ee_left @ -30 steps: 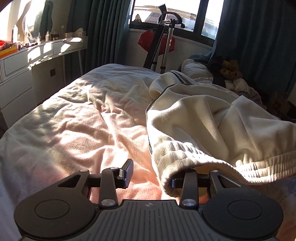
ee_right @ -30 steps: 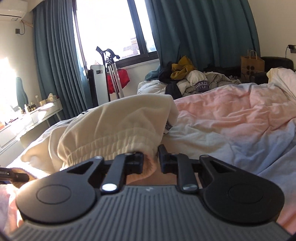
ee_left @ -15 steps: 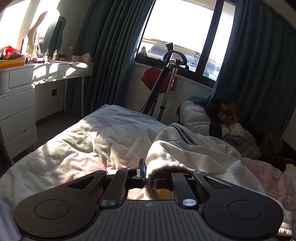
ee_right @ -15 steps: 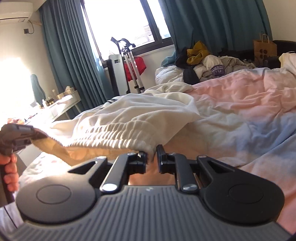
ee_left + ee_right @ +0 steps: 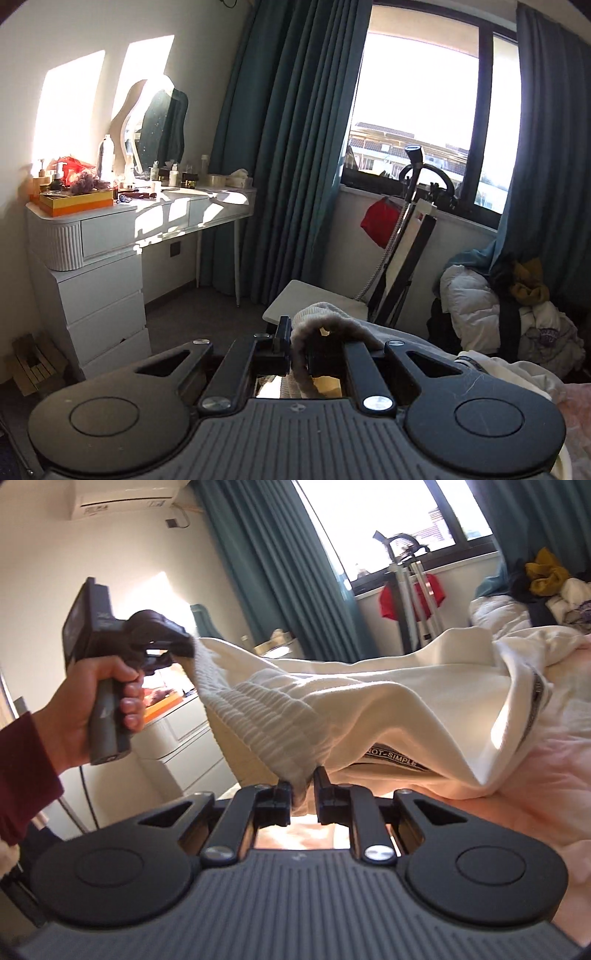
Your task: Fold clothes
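A second ago the left tongs [image 5: 299, 354] stood open beside the ribbed waistband of the cream sweatpants [image 5: 424, 686], which lay slumped on the bed [image 5: 517, 794]; now they are closed on one end of that waistband [image 5: 258, 709], and the right tongs [image 5: 301, 797], which were already pinched on it, hold the other end, with only the thickness of the cloth between the jaws on each side. Both hands have come up and away from the mattress, so the waistband now runs taut between the two tongs in the air and the front of the sweatpants is lifted, while the legs trail down onto the pink bedding behind. The left hand [image 5: 99, 698], in a dark red sleeve [image 5: 22, 775], grips its handle off to the left in the right wrist view. I judge this to be the lift and shake-out that lets the garment hang straight before it is laid flat for the first fold, so no fold looks made yet. As for containers, an orange box [image 5: 75, 201] on the white dressing surface [image 5: 147, 210] holds small items too far off to name, and the drawers [image 5: 107, 295] below it are shut, so their contents cannot be told.
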The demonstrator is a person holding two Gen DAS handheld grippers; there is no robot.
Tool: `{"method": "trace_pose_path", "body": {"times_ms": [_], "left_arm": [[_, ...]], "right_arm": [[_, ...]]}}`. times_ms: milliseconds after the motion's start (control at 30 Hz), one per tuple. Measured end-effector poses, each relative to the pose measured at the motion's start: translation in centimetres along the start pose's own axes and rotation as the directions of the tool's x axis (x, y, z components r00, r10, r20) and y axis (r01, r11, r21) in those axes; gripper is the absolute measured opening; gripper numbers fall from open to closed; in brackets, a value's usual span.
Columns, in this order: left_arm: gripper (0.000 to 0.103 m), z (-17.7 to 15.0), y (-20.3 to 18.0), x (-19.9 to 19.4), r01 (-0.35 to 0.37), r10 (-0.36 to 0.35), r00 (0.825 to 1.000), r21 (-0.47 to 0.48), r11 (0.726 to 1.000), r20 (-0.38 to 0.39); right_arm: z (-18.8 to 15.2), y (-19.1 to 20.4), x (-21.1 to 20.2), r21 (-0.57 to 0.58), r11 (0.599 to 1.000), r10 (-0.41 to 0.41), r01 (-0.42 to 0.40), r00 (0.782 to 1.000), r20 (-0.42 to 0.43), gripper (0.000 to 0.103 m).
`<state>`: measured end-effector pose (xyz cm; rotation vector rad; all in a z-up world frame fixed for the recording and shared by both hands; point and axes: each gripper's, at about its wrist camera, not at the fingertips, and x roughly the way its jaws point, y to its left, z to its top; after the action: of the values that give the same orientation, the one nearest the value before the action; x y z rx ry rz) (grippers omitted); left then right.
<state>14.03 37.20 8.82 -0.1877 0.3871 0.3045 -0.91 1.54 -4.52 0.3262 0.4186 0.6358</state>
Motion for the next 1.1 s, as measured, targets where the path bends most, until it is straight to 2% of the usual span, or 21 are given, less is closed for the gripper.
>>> {"method": "trace_pose_path", "body": {"times_ms": [67, 167, 267, 333, 467, 600, 667, 733, 833, 867, 1000, 1100], "left_arm": [[0.009, -1.4, 2.6, 3.0, -0.034, 0.033, 0.997, -0.014, 0.999, -0.066], [0.009, -4.5, 6.0, 7.2, -0.067, 0.057, 0.984, -0.051, 0.996, -0.168], [0.010, -6.9, 8.7, 8.9, -0.080, 0.057, 0.977, -0.107, 0.991, -0.207], [0.012, -7.5, 10.1, 8.9, -0.051, 0.023, 0.979, -0.135, 0.990, -0.201], [0.028, -7.6, 11.5, 7.2, -0.029, -0.001, 0.980, -0.144, 0.989, -0.200], [0.060, -7.6, 12.1, 4.3, 0.001, -0.034, 0.968, -0.133, 0.991, -0.247], [0.062, -7.8, 12.0, 1.9, -0.008, -0.023, 0.969, -0.125, 0.992, -0.248], [0.066, -7.8, 11.9, -0.5, -0.016, -0.015, 0.969, -0.125, 0.992, -0.245], [0.067, -7.2, 10.8, -3.6, 0.004, -0.028, 0.973, -0.107, 0.994, -0.230], [0.068, -7.0, 10.0, -4.6, 0.016, -0.037, 0.975, -0.097, 0.995, -0.220], [0.070, -6.4, 4.7, -7.6, 0.083, -0.087, 0.979, -0.034, 0.996, -0.184], [0.070, -6.8, -0.7, -8.3, 0.165, -0.163, 0.970, -0.006, 0.986, -0.181]], "right_arm": [[-1.1, 0.9, 2.9, -0.022, 0.999, 0.048, -0.049, 0.998, -0.039, 0.015], [-3.3, 0.7, 5.9, -0.038, 0.998, 0.054, -0.058, 0.994, -0.090, 0.015], [-5.0, 0.6, 8.2, -0.065, 0.996, 0.054, -0.064, 0.987, -0.149, 0.015], [-5.4, 0.4, 8.8, -0.059, 0.996, 0.047, -0.060, 0.980, -0.195, 0.014], [-5.0, 0.2, 7.9, -0.050, 0.995, 0.068, -0.081, 0.972, -0.223, 0.016], [-4.3, 0.4, 5.8, -0.053, 0.997, 0.047, -0.062, 0.966, -0.254, 0.020], [-4.4, 0.2, 4.1, -0.046, 0.998, 0.025, -0.039, 0.961, -0.275, 0.033], [-4.4, -0.2, 2.0, -0.040, 0.999, 0.020, -0.033, 0.960, -0.280, 0.038], [-3.9, -1.5, -1.8, -0.045, 0.999, -0.022, 0.010, 0.963, -0.270, 0.063], [-3.7, -2.0, -3.1, -0.050, 0.998, -0.042, 0.030, 0.964, -0.264, 0.067], [-1.8, -3.8, -7.1, -0.113, 0.986, -0.145, 0.124, 0.967, -0.208, 0.067], [-1.2, -5.5, -10.4, -0.134, 0.963, -0.253, 0.232, 0.951, -0.176, 0.067]]}}
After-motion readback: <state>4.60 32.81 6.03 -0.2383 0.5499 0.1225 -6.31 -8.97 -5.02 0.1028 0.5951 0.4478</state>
